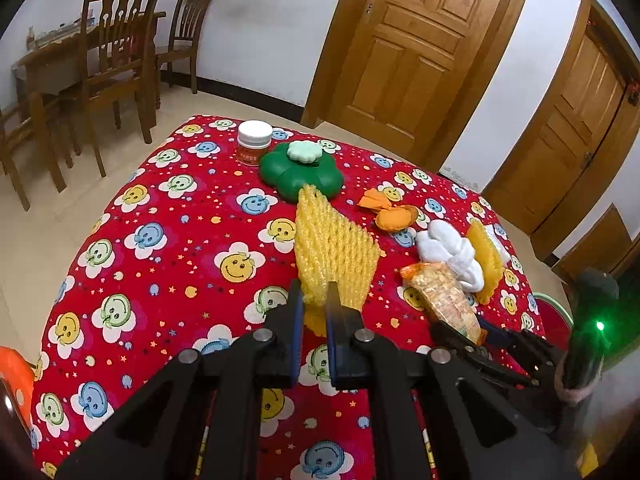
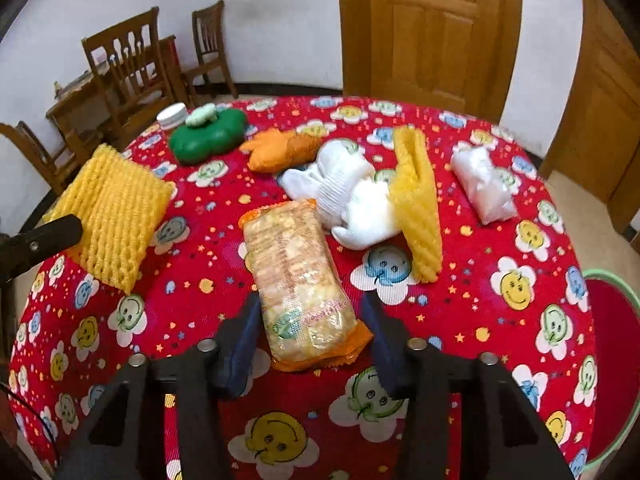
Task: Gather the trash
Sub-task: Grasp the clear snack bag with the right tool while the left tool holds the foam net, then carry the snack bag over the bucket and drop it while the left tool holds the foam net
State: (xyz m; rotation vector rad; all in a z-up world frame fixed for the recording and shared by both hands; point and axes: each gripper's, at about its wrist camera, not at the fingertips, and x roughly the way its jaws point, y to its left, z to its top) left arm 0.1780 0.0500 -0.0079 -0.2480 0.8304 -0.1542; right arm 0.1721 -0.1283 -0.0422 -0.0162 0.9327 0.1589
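The table [image 1: 160, 280] wears a red cloth with smiley flowers. My left gripper [image 1: 314, 296] is shut on the near edge of a yellow foam net [image 1: 332, 248], which hangs tilted just above the cloth; the net [image 2: 112, 216] shows at the left of the right wrist view. My right gripper [image 2: 310, 320] has its pads against the sides of a snack packet [image 2: 296, 272] lying on the cloth, near its orange end seal. In the left wrist view the right gripper [image 1: 468, 332] and the packet [image 1: 444, 292] sit to the right.
A second foam net [image 2: 418, 208], white cloth [image 2: 348, 196], orange wrapper [image 2: 280, 150] and clear bag [image 2: 484, 184] lie beyond the packet. A green flower-shaped box [image 1: 300, 172] and white-lidded jar [image 1: 255, 142] stand at the far side. A red stool [image 2: 612, 320] is right of the table.
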